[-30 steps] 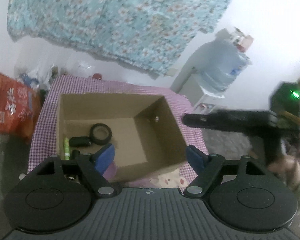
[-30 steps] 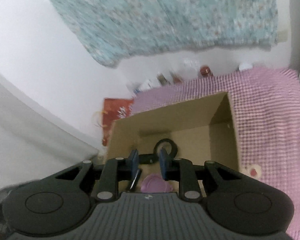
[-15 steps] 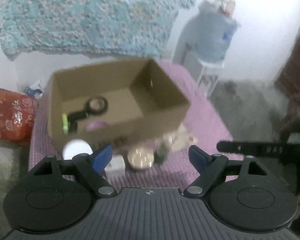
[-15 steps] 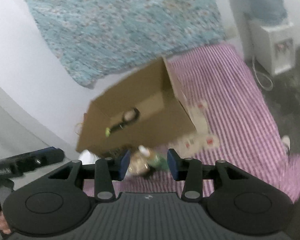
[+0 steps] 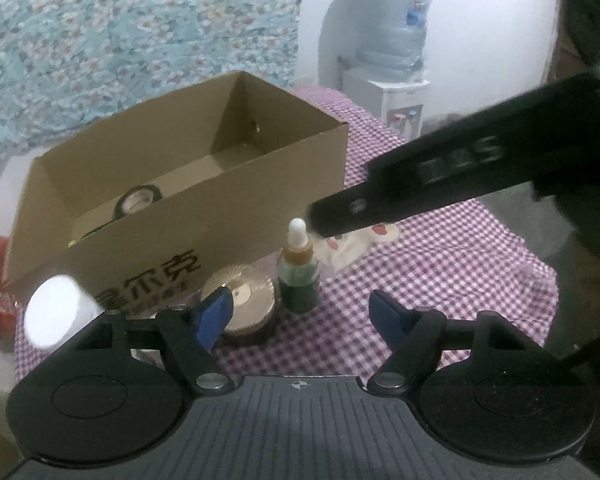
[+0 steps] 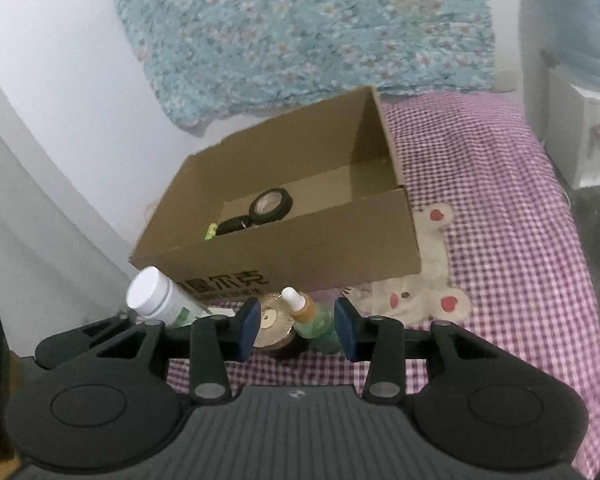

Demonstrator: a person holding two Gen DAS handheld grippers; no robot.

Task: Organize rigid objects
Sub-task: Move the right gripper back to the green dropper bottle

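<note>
An open cardboard box stands on a pink checked cloth. It holds a black tape roll, a dark item and a green one. In front of the box stand a green dropper bottle, a round golden disc and a white-capped bottle. My left gripper is open and empty, just short of the dropper bottle. My right gripper is open, its fingers either side of the disc and dropper bottle.
The right gripper's black body crosses the left wrist view above the cloth. A white bear pattern lies on the cloth right of the box. A water dispenser stands behind on the right. A floral cloth hangs on the wall.
Both grippers have pulled back from over the box and dropped low in front of it. The right gripper has opened; the purple item it was over is out of sight.
</note>
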